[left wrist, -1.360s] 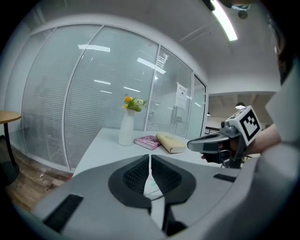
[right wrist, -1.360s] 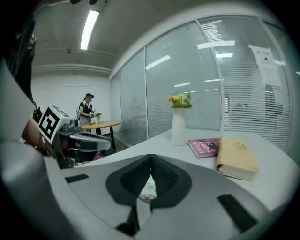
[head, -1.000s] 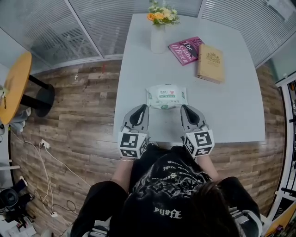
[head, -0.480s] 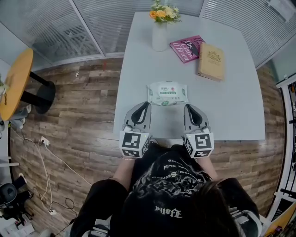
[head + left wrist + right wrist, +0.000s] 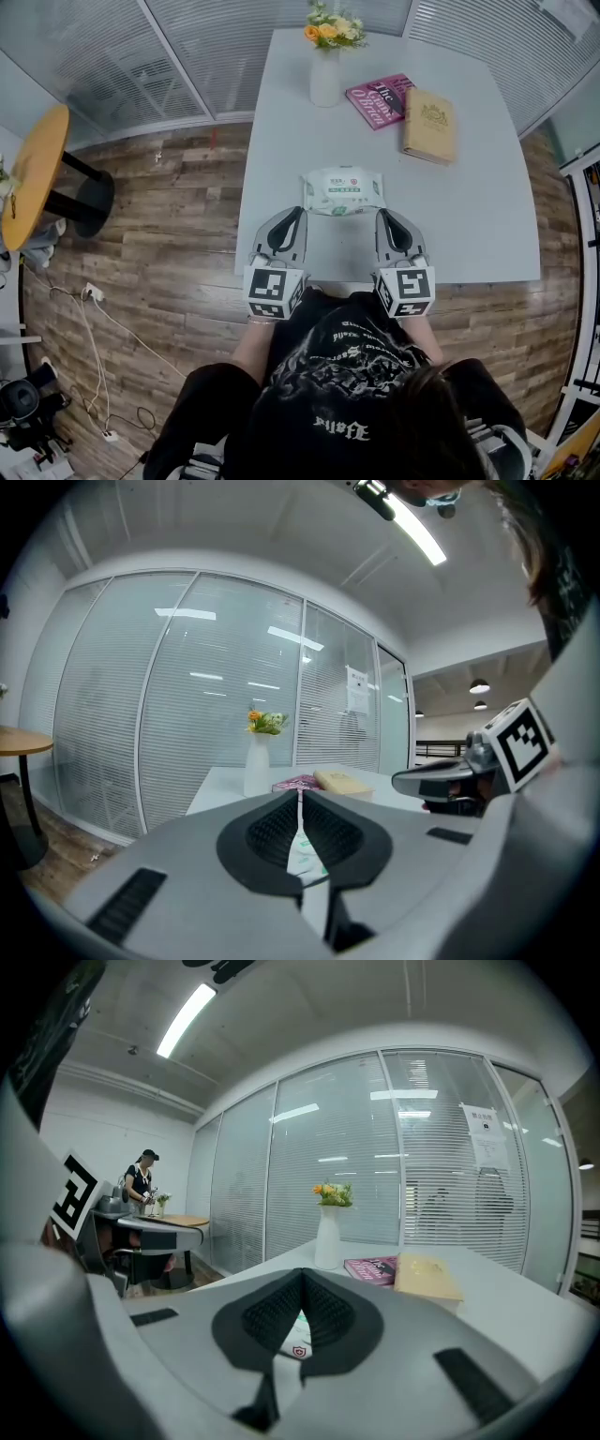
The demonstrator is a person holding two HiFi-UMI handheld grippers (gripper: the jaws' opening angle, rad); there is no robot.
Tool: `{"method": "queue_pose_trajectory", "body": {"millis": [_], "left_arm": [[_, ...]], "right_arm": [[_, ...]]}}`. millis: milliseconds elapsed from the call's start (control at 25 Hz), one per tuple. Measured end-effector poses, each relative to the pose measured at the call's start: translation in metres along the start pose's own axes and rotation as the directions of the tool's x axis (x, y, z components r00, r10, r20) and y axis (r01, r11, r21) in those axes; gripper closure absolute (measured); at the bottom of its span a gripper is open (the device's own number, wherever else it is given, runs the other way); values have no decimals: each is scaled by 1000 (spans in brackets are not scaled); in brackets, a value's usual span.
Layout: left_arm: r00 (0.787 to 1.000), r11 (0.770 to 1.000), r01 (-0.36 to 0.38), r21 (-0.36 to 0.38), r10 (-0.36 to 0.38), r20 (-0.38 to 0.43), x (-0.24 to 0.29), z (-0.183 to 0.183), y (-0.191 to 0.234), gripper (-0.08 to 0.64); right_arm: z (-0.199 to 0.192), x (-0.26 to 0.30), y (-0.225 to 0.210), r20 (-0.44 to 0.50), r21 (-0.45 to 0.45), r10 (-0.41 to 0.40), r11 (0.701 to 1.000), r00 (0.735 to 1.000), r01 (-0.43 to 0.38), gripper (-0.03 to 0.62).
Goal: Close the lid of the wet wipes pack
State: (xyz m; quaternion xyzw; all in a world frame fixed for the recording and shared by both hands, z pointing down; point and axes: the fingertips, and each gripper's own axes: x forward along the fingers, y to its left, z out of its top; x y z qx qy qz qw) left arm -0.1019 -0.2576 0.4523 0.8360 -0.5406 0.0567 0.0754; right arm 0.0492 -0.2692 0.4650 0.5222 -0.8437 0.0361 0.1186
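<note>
Wet wipes pack (image 5: 343, 190) lies flat — long axis left-right.

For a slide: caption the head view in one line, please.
Shut left gripper and right gripper poised just short of the white-and-green wet wipes pack on the white table.

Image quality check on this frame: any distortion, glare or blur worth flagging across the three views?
Head view: wide-angle bowing along the table edges, even light, soft shadows, wet wipes pack sharp. Left gripper view: heavy fisheye, dark corners, bright ceiling light, with light streaks reflected on the glass wall. Right gripper view: same fisheye and dark corners, similar streaks on the glass.
</note>
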Motion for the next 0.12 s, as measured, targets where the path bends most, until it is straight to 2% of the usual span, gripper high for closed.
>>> {"method": "queue_pose_trajectory", "body": {"millis": [120], "left_arm": [[1000,1000,1,5,-1,-8,3,-4,4,543]], "right_arm": [[-1,6,4,-4,-8,9,1000,1000,-9,594]]}}
